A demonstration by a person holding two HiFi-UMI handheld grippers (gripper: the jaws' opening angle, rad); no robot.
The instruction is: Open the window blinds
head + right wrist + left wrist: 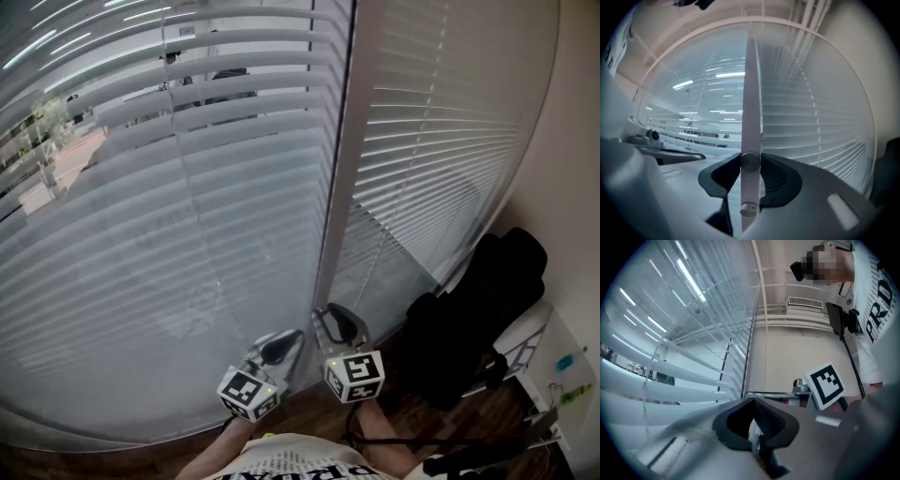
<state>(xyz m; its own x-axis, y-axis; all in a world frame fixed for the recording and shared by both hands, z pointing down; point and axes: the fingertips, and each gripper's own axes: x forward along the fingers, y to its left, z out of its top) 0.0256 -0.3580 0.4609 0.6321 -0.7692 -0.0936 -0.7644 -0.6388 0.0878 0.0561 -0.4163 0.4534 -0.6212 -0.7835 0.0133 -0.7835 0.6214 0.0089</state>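
Note:
White slatted blinds (169,187) cover the left pane with their slats partly tilted, so the street shows through; a second set (441,141) hangs right of the pale mullion (342,169). Both grippers sit low by the mullion. My right gripper (751,161) points level and is shut on the white tilt wand (751,117), which runs upright between its dark pads. My left gripper (754,401) is beside it, its jaws closed tip to tip; a thin pale sliver shows between the pads, and I cannot tell what it is. In the head view they appear as the left gripper (286,345) and the right gripper (339,323).
A black bag or padded chair (478,309) stands close at the right, against the lower blinds. Behind it is a white unit (553,366) with small items. Wooden floor (309,412) and black cables lie at my feet. A beige wall closes the right side.

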